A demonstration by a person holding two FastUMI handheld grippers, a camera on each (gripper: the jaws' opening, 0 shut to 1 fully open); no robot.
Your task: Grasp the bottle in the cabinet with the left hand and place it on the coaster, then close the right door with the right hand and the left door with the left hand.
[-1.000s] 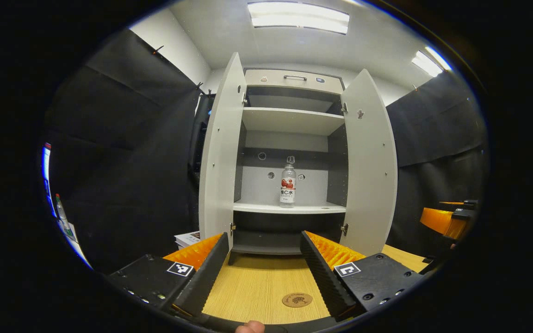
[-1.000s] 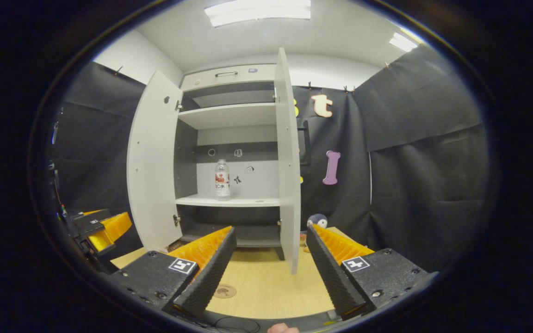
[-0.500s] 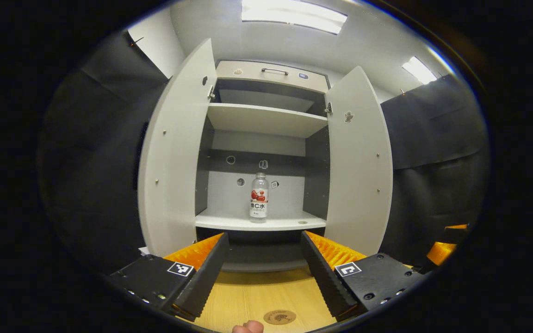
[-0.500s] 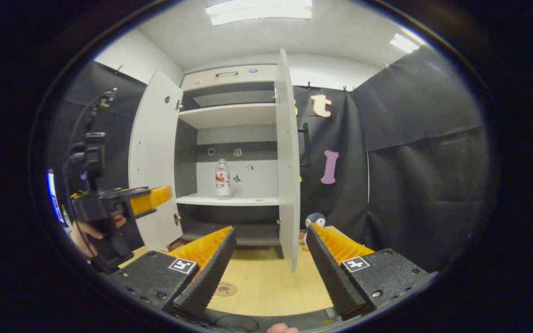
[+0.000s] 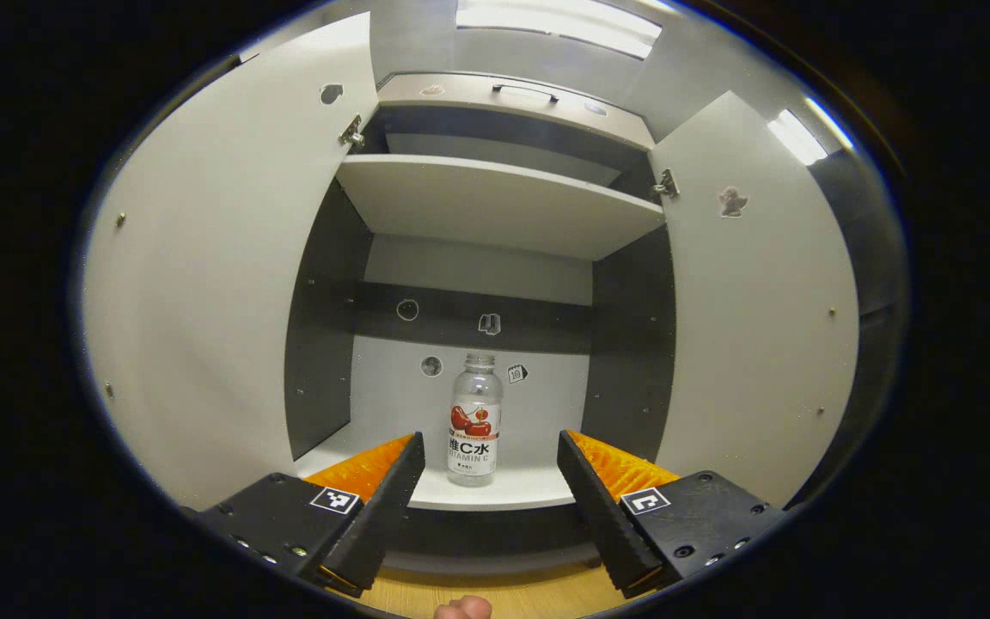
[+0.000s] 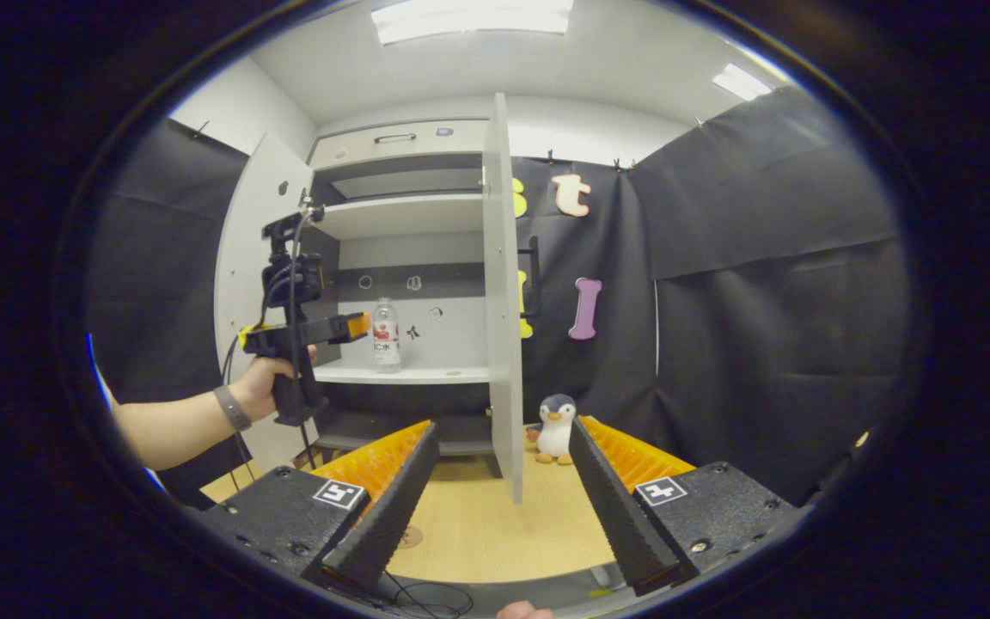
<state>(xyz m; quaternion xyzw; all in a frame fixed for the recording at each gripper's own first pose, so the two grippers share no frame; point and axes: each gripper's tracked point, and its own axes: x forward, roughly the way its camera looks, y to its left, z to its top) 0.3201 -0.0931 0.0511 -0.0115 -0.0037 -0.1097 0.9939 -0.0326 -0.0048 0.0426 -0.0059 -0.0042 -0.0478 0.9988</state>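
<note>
You had the left gripper (image 5: 486, 494) spread wide and lined up on the bottle (image 5: 474, 421) standing on the cabinet's middle shelf (image 5: 504, 494); it wanted a level approach, closing around the label.

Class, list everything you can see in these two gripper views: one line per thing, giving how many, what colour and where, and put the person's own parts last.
Cabinet: one, pale grey with dark inner sides, on the table.
Doors: two, pale grey, both open; left door, right door.
Bottle: one, clear with a red and white label, upright on the lower shelf.
Table: one, light wood.
Coaster: one, brown, round, on the table in front of the cabinet.
Penguin toy: one, dark and white, on the table right of the cabinet.
Hand: one, with a grey wristband, holding the left gripper.
Left gripper: fingers open, pointed at the bottle.
Right gripper: fingers open, over the table.
</note>
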